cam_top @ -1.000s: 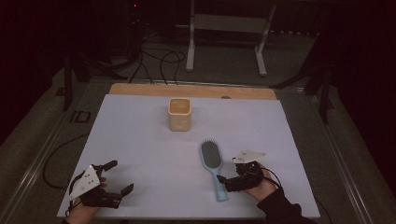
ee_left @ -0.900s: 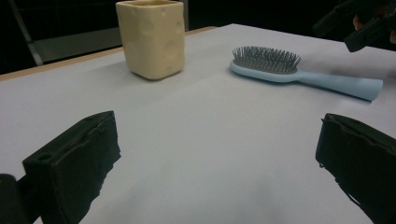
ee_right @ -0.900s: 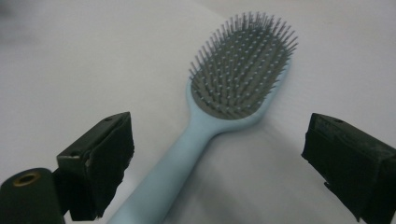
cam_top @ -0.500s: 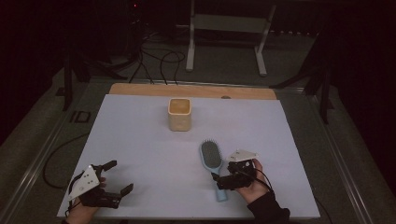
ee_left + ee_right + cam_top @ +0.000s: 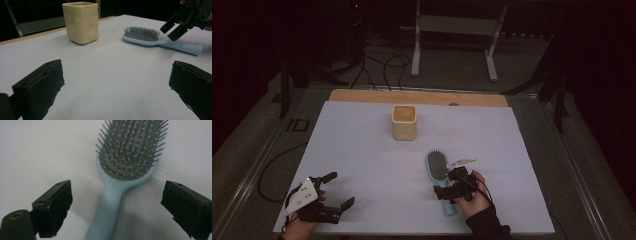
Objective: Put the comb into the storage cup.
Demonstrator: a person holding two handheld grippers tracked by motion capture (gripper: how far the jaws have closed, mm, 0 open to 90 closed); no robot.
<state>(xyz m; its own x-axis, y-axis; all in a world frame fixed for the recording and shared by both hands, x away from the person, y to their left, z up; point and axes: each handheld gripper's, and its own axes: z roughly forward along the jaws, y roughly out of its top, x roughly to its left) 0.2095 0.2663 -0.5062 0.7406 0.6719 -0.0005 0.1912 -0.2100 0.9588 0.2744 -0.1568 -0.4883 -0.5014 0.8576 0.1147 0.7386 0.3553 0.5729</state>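
Now: right gripper (image 5: 448, 191) open over hairbrush (image 5: 440, 172) handle, lower centre-right of the counter (image 5: 362, 150).
Brush's long axis runs from frame bottom up toward the cup (image 5: 404, 122); jaws straddle the handle, untouched. Left gripper (image 5: 334, 190) open, well apart.

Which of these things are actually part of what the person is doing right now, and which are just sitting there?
In use:
- hairbrush, lying bristles up
- right tool, open, its jaws either side of the brush handle

Lying about:
- yellow cup, upright farther back
- left tool, open over bare table
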